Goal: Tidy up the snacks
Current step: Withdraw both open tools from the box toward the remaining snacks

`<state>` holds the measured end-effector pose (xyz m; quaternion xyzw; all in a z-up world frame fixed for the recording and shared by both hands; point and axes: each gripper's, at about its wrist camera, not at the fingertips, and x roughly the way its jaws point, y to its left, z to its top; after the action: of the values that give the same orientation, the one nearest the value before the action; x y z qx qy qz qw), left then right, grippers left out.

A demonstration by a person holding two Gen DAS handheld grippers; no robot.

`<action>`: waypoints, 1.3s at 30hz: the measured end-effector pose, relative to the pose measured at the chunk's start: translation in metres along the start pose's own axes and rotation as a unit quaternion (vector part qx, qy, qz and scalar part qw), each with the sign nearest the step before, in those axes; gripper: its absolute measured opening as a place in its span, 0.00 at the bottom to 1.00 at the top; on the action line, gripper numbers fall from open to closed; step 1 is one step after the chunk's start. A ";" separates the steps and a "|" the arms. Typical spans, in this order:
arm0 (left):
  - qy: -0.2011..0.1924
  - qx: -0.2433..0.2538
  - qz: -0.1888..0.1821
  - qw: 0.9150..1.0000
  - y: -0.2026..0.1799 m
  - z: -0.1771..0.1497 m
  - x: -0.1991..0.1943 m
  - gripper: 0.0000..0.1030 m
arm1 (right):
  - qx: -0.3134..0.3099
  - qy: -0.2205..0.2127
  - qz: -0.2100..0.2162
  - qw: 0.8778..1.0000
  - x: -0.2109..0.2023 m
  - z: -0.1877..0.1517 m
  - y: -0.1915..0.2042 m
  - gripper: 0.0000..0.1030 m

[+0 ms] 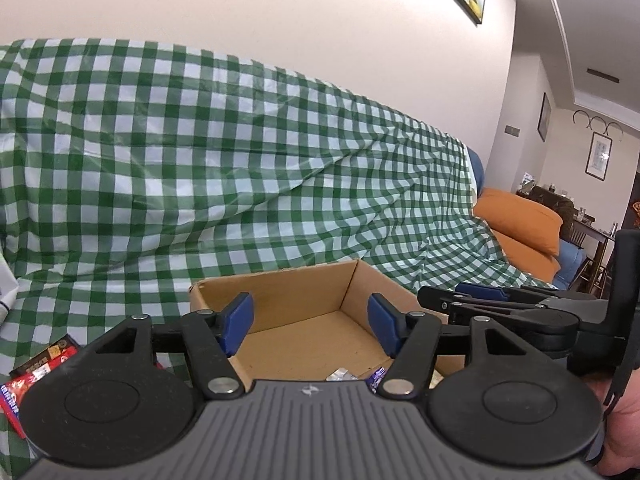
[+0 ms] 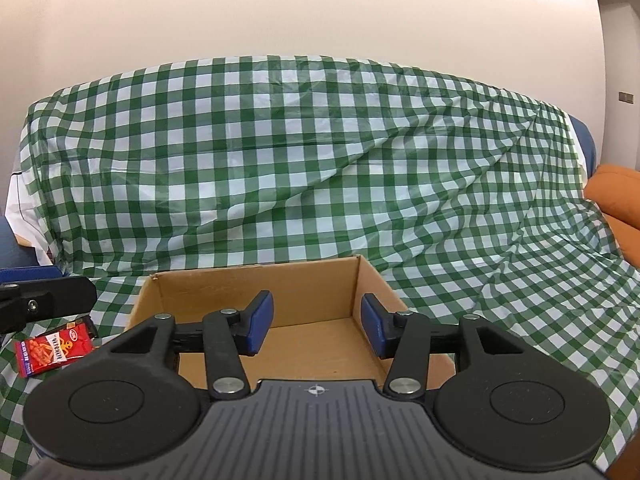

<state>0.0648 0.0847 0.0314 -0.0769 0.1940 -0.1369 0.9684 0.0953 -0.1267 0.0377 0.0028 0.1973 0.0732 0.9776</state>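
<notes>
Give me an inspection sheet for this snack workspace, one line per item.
Surface: green checked cloth draped over a sofa, wrinkled.
Job's things: open cardboard box holding a few small wrapped sweets; red snack packet on the cloth left of the box.
Clutter: nothing seen.
Grippers: left gripper and right gripper both open over the box, nothing between the pads.
Cables: nothing seen.
Surroundings: orange cushion, framed pictures on the wall, dining chairs far right.

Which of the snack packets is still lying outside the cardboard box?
The red snack packet on the checked cloth, left of the cardboard box. The silvery packet and the purple one already lie inside the box.
</notes>
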 end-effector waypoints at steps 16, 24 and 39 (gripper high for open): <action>-0.010 -0.080 0.108 0.991 0.068 0.012 -0.019 0.21 | 0.009 0.007 0.020 1.000 0.003 -0.001 0.013 0.48; 0.019 -0.266 0.252 0.930 0.178 0.011 -0.043 0.21 | 0.025 0.009 0.036 0.999 0.005 0.001 0.007 0.44; 0.211 -0.098 0.294 0.927 0.231 -0.021 0.044 0.73 | 0.038 0.045 0.075 0.995 0.020 -0.001 0.015 0.36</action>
<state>0.1497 0.2889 -0.0501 -0.0804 0.4198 0.1608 0.8896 0.1106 -0.1093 0.0294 0.0517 0.2428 0.1391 0.9587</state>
